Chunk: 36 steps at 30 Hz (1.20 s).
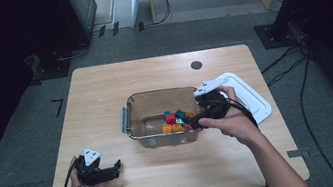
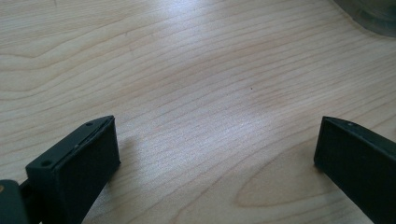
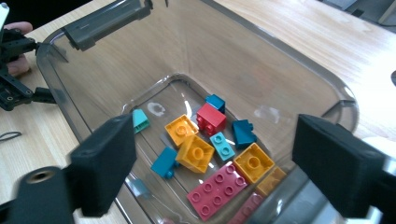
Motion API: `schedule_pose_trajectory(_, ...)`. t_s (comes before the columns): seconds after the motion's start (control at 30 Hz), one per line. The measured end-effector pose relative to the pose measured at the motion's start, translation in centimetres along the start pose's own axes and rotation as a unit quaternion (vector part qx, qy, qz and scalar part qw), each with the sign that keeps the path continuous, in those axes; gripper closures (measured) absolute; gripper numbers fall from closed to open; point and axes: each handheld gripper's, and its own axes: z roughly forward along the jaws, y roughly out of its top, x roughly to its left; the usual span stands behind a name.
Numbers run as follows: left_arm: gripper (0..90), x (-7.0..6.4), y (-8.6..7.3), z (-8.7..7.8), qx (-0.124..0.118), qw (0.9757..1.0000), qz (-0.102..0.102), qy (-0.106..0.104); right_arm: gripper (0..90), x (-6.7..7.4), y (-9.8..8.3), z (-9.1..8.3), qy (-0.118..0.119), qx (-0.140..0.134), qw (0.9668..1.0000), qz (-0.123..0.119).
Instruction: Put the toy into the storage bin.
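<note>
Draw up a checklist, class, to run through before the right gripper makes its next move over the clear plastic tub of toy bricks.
1. Right gripper jaws open, nothing between them: ok.
2. Coloured toy bricks lying inside the clear plastic tub: ok.
3. White lid off the tub, flat on the wooden table: ok.
4. Left gripper open, apart from the tub: ok.
5. All bricks collected: cannot tell.

The clear bin [image 3: 280, 60] runs off the top edge in the right gripper view — its near wall too. A pink brick [image 3: 247, 210] is cut off at the bottom, half behind the rim.
</note>
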Motion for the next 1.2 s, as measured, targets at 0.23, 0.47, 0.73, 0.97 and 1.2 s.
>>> schedule_pose_trajectory(0.23,0.0,0.0,0.0,0.0,0.0,1.0,0.0,0.0,1.6,-1.1,-0.5,-1.1,-0.022,-0.016,0.9996,0.007)
schedule_pose_trajectory(0.47,0.0,0.0,0.0,0.0,0.0,1.0,0.0,0.0,0.0,-2.5,-1.0,-1.7,-0.061,-0.022,0.9972,0.037)
schedule_pose_trajectory(0.73,0.0,0.0,0.0,0.0,0.0,1.0,0.0,0.0,0.0,-3.6,-1.5,-2.4,-0.074,-0.024,0.9959,0.045)
schedule_pose_trajectory(0.97,0.0,0.0,0.0,0.0,0.001,1.0,0.001,0.0,0.0,-5.1,-2.4,-3.1,-0.089,-0.03,0.9937,0.062)
schedule_pose_trajectory(1.2,0.0,0.0,0.0,0.0,0.0,1.0,0.0,0.0,0.0,-6.6,-3.1,-3.7,-0.106,-0.033,0.9911,0.073)
